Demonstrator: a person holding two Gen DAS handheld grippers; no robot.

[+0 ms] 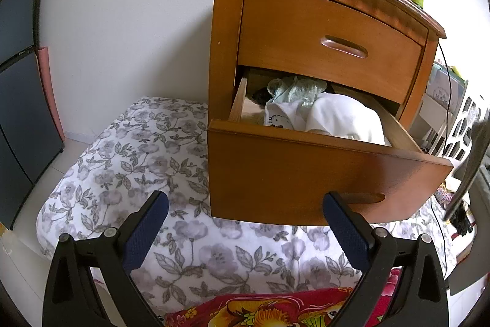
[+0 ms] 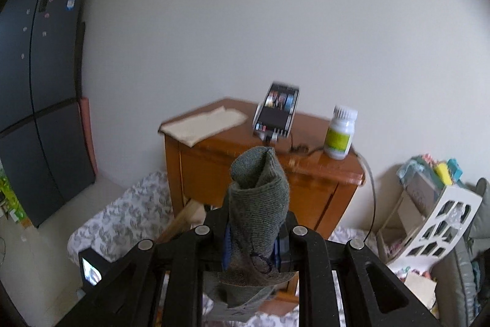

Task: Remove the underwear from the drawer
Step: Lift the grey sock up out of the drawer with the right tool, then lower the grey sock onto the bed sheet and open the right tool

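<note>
While the right gripper is closed on a grey underwear, the cloth stands up between its jaws, with the rolled end on top and a loose part hanging below the fingers. It is held in the air, above and in front of the wooden nightstand, so it is out of the drawer.

Nearest in the left view, the left gripper has its jaws wide apart and holds nothing. Its blue pads hang over a flowered sheet, with a red patterned cloth at the near edge. The right pad is just in front of the drawer, close to its handle slot; I cannot tell if it touches.

The lower drawer is pulled out. Inside lie white clothes and, further back, a pale green piece. The upper drawer is closed.

On top of the nightstand are a folded cloth at left, a phone leaning up in the middle, and a white bottle with green label at right. At far left stands a dark fridge, and at right a white rack
</note>
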